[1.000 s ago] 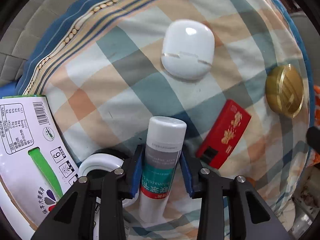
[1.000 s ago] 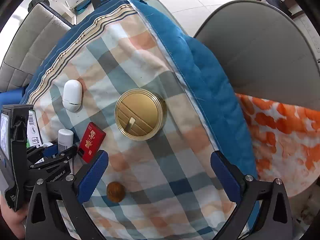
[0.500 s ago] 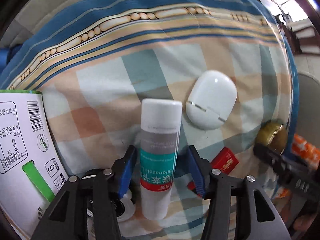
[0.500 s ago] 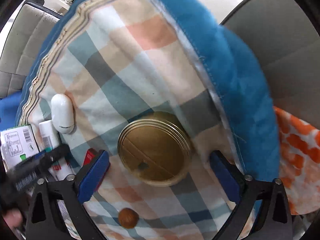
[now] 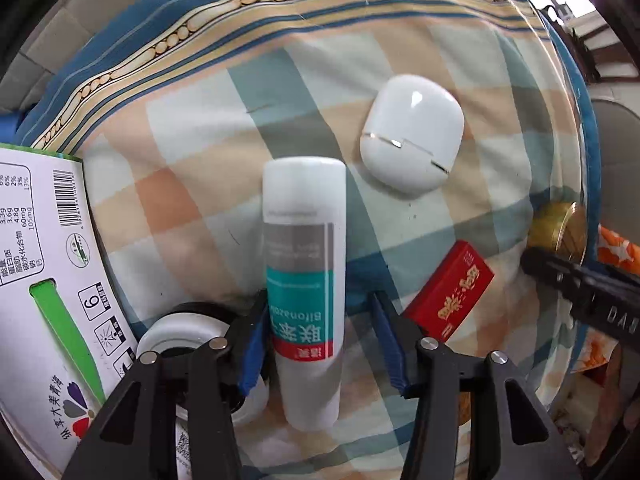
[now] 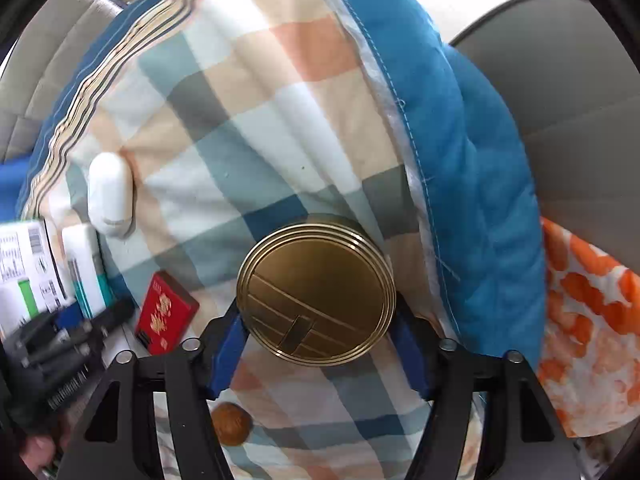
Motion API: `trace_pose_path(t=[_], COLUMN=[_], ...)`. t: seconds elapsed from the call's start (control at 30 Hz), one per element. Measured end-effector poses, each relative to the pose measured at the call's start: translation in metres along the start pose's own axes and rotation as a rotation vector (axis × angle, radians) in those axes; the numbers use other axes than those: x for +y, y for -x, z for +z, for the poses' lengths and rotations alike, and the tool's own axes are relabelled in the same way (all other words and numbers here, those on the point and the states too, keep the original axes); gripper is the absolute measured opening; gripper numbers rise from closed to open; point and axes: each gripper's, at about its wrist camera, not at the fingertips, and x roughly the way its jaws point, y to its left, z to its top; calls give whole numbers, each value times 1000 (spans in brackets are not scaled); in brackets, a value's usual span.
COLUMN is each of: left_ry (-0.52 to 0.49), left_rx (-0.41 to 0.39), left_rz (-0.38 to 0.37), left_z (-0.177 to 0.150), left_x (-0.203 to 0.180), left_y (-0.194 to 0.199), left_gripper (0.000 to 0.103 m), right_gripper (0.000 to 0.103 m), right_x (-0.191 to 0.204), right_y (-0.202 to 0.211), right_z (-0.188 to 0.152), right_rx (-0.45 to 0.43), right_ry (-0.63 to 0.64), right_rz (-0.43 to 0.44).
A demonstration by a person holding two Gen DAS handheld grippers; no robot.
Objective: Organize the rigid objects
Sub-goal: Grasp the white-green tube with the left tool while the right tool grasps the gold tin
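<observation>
A white tube with a teal and red label [image 5: 304, 280] lies on the checked cloth between the jaws of my left gripper [image 5: 318, 344]. The jaws stand open, with a gap on the tube's right side. A white oval case [image 5: 412, 134] lies beyond it to the right, and a red box [image 5: 450, 290] lies at the right. My right gripper [image 6: 316, 350] straddles a round gold tin [image 6: 316, 294]; its blue pads [image 6: 224, 354] stand at the tin's two sides, and I cannot tell whether they touch it. The tube [image 6: 84, 264], case [image 6: 110, 194] and red box [image 6: 166, 312] show at the left.
A printed carton [image 5: 44, 264] lies at the left beside a white round lid [image 5: 180, 340]. A small brown ball [image 6: 231, 424] lies under my right gripper. The blue cushion edge [image 6: 460, 132] borders the cloth at the right, with a grey chair and orange-patterned fabric [image 6: 592, 320] beyond.
My left gripper has opened off the tube, which now lies on the cloth. My right gripper has moved forward and narrowed around the gold tin.
</observation>
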Motion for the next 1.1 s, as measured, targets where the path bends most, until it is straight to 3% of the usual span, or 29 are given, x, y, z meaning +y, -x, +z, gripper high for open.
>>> trace_pose_path(t=[0.07,0.13,0.3,0.37,0.4,0.5,0.57,0.63,0.7,0.77,0.8,0.83,0.97,1.1], left_ry=[-27,-31,12,19,21,17,13,11,14,24,27,32,37,23], left_rx=[8,-14,-58,-82,-95,-121,-120,-109,-100,-106,-111,-119,-176,-195], left_rz=[26,65,43,35,33,20,15,23,20,10,7,3,-12,-1], left_z=[-3,-8,-27,-28,-32,-38,-43,-43,-44,-42,-42,-41,-29,-22], left_x=[-9,-21,-28,-7,-7,-3,-4,-5,-5,-4,-2,-2,8,8], left_y=[-1,-3,-3,0,4,22,24,22,17,19,21,26,62,80], left_gripper=[46,31,30,30,30,30,30,30,30,30,30,30,30,30], right_gripper=[74,73,65,60,50,5,6,15,34,56,72,78,80,80], right_x=[-2,1,8,6,5,1,-8,-27,-42,-48,-48,-41,-29,-11], right_y=[0,-2,-1,7,11,22,16,5,6,18,26,38,56,43], right_z=[3,1,-6,-12,-14,-20,-19,-10,-8,-12,-14,-18,-10,19], right_rx=[-2,-10,-28,-35,-38,-51,13,73,70,22,-14,-41,-82,-66], right_ry=[13,35,89,99,107,134,117,57,12,6,16,23,47,46], right_rz=[-21,-54,-103,-94,-89,-115,-26,36,79,78,71,73,86,58])
